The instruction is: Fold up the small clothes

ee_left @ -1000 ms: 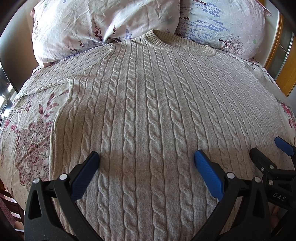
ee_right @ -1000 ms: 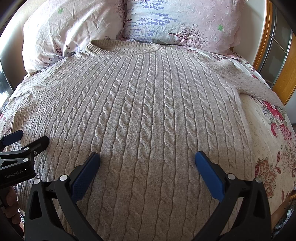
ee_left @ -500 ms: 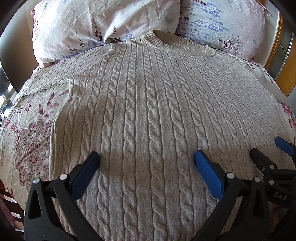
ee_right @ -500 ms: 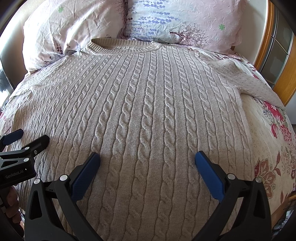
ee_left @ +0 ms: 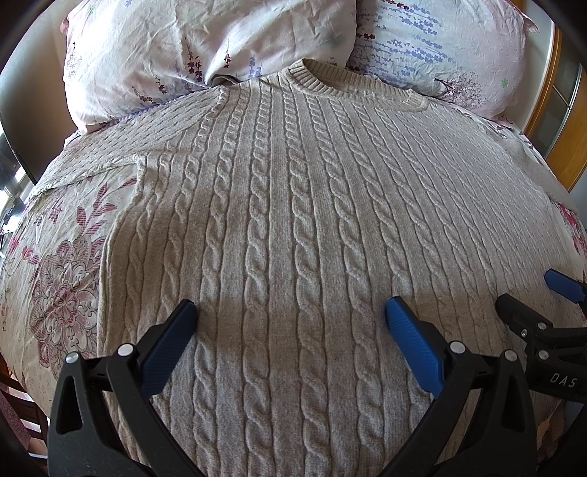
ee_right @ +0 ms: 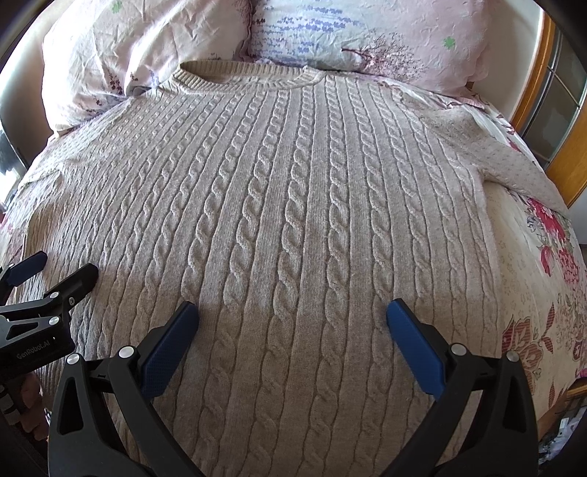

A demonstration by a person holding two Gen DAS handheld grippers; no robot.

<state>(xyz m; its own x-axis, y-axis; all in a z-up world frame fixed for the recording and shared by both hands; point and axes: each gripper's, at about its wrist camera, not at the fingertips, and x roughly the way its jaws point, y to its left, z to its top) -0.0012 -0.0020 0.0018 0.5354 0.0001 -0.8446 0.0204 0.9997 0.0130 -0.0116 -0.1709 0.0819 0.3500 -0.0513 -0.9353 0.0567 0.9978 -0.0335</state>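
Note:
A beige cable-knit sweater (ee_left: 293, 220) lies flat, front up, on a floral bed; it also shows in the right wrist view (ee_right: 279, 205). Its collar (ee_left: 330, 79) points to the pillows. One sleeve (ee_left: 106, 154) spreads left, the other sleeve (ee_right: 513, 165) spreads right. My left gripper (ee_left: 291, 312) is open and empty just above the lower left part of the sweater. My right gripper (ee_right: 292, 312) is open and empty above the lower right part. Each gripper shows at the edge of the other's view.
Two floral pillows (ee_left: 205, 47) (ee_right: 367, 33) lie at the head of the bed. A wooden frame with glass (ee_right: 550, 91) stands at the right. The floral bedsheet (ee_left: 55, 275) shows left of the sweater and the same bedsheet (ee_right: 532, 293) right of it.
The right wrist view has shifted slightly forward over the sweater. The left gripper has hardly moved. Both stay open.

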